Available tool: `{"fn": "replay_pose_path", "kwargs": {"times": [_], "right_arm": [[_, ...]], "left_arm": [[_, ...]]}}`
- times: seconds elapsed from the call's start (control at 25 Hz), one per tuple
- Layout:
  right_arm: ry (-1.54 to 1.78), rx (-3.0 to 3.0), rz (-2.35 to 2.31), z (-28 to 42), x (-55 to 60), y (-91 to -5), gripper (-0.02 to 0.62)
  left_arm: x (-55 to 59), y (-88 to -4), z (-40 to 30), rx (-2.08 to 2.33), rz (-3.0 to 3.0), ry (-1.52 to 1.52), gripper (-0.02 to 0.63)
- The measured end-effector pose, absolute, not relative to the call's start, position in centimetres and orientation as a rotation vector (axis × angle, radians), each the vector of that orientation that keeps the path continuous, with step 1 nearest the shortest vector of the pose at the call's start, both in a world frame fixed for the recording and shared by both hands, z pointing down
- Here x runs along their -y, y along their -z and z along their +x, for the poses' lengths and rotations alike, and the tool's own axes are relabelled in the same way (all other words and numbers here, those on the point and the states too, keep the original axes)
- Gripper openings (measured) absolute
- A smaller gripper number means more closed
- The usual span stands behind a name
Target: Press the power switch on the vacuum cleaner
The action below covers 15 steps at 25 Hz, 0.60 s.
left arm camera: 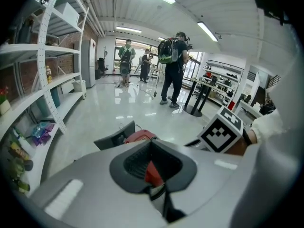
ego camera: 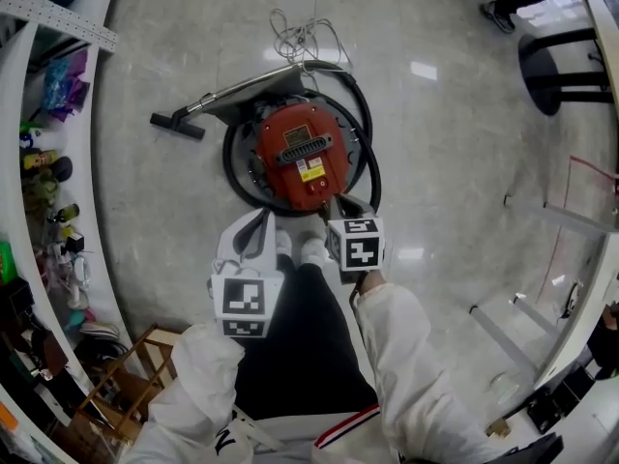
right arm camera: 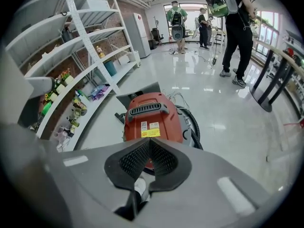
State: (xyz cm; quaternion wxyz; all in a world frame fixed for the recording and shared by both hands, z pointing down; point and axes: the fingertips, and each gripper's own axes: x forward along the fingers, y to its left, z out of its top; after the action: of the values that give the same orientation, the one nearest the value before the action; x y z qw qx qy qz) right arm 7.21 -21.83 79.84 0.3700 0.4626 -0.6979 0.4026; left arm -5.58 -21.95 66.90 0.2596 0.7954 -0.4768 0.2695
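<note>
Vacuum cleaner (ego camera: 302, 158): a round red plastic canister on a grey base. It stands on the pale glossy floor (ego camera: 455, 162) in the upper middle of the head view, just ahead of my white shoes (ego camera: 300, 249).
Canister top: a black ribbed grille (ego camera: 302, 146) runs across the middle, with a yellow label (ego camera: 309, 172) below it on the side nearer me.
Hose: a thick black hose (ego camera: 366, 114) curls round the canister's right side and front.
Wand: a grey metal tube (ego camera: 247, 87) slants from the canister's top toward the upper left and ends in a flat black floor nozzle (ego camera: 177, 125).
Cord: a thin white cable (ego camera: 302, 35) lies in a loose tangle on the floor above the canister.
Right gripper (right arm camera: 149, 139): my fingers are pressed together at the tips and pinch nothing. In the head view they reach over the canister's near right edge, and I cannot tell whether they touch it. In the right gripper view the red lid fills the space just past the tips.
Left gripper (left arm camera: 151, 140): my fingers are pressed together here too, with nothing between them. This gripper sits lower left of the canister, apart from it, above my left shoe.
Shelving: white metal racks (right arm camera: 85, 46) with small coloured items line the left edge of every view.
People: several figures with backpacks (right arm camera: 232, 13) stand far off at the top of both gripper views.
</note>
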Motion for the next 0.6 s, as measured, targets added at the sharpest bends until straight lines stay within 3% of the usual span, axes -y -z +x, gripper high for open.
{"fn": "replay_pose_path", "kwargs": {"times": [0.6], "right_arm": [[-0.971, 1.89, 1.313, 9.9, 21.7, -66.2, 0.002]], "left_arm": [[19.2, -56.3, -6.1, 1.376, 2.197, -0.748, 0.0]]}}
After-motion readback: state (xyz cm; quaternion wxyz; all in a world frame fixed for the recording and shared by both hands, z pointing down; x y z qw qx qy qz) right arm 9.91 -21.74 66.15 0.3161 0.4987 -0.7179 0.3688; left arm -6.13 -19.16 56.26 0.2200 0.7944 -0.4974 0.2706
